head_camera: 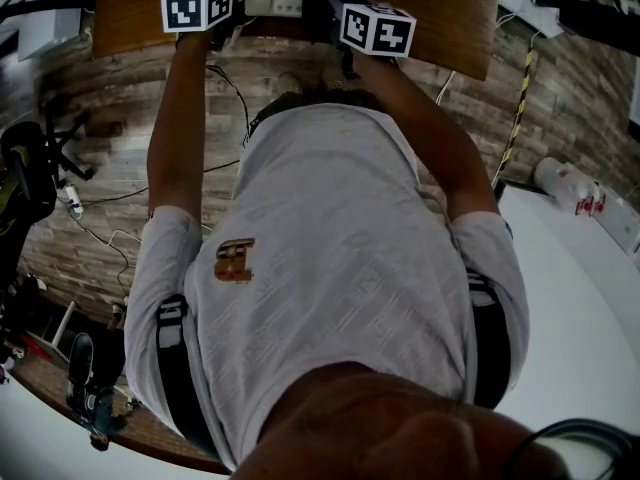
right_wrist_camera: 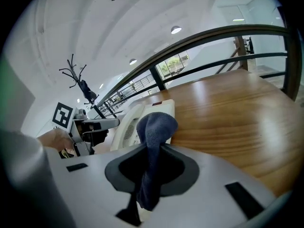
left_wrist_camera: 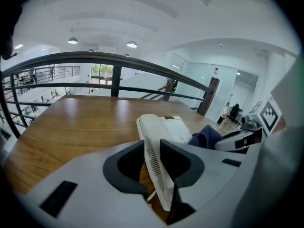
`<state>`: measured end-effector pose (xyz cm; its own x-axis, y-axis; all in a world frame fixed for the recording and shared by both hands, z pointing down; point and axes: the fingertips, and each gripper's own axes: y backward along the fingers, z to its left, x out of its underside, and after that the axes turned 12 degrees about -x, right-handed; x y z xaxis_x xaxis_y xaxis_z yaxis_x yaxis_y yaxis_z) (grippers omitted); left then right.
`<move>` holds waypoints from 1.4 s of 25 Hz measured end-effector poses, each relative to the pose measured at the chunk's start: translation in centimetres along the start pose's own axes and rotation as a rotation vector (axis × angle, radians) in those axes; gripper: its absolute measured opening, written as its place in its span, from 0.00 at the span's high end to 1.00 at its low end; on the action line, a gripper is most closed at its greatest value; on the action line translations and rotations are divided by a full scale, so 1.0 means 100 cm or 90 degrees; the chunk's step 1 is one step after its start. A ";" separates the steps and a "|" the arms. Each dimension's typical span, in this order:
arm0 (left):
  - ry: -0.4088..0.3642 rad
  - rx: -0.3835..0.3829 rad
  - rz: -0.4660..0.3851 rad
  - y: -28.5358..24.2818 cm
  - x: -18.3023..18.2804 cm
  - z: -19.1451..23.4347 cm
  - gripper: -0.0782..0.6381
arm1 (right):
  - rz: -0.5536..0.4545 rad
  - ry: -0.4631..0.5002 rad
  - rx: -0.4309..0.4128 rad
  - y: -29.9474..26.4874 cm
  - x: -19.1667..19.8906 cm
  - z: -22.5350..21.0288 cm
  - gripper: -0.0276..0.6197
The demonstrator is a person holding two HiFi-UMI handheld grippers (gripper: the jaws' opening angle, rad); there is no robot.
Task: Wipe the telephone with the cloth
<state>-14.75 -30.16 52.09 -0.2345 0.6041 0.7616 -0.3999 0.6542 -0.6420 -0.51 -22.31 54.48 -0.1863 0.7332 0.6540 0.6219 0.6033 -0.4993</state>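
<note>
surface: wooden table (left_wrist_camera: 71, 122), glossy brown top | lying on it: one white telephone (left_wrist_camera: 164, 127)

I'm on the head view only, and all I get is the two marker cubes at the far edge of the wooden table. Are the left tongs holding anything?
Observer: Yes. The left gripper view shows the left tongs closed on the slotted edge of the white telephone.
Operator: And the right ones?
Observer: The right tongs pinch a dark blue cloth, which bunches up above the jaws.
Operator: Is the cloth on the phone?
Observer: It sits close against the side of the telephone that faces the right tongs. I cannot tell whether it touches.
</note>
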 end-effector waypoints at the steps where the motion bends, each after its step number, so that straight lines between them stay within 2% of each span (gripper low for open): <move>1: 0.000 -0.002 -0.001 0.000 0.000 0.000 0.75 | -0.001 0.000 0.003 0.005 0.000 -0.003 0.85; 7: -0.002 -0.018 -0.004 0.002 -0.003 -0.001 0.75 | -0.020 0.007 -0.004 0.028 -0.011 -0.010 0.85; 15: -0.014 -0.039 -0.023 0.015 -0.008 -0.013 0.75 | -0.064 0.093 -0.060 0.046 -0.048 0.013 0.85; 24: 0.006 -0.026 -0.144 0.054 -0.055 -0.042 0.76 | -0.115 0.235 -0.124 0.057 -0.102 0.055 0.85; 30: 0.004 -0.006 -0.230 0.085 -0.091 -0.065 0.80 | -0.156 0.304 -0.176 0.066 -0.128 0.086 0.85; 35: 0.000 -0.001 -0.302 0.110 -0.112 -0.081 0.83 | -0.212 0.340 -0.240 0.082 -0.143 0.112 0.85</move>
<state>-9.32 -26.07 35.80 -0.0254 0.2381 0.9709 -0.4614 0.8588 -0.2227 -1.23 -24.37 34.66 -0.0745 0.2181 0.9731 0.8340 0.5487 -0.0591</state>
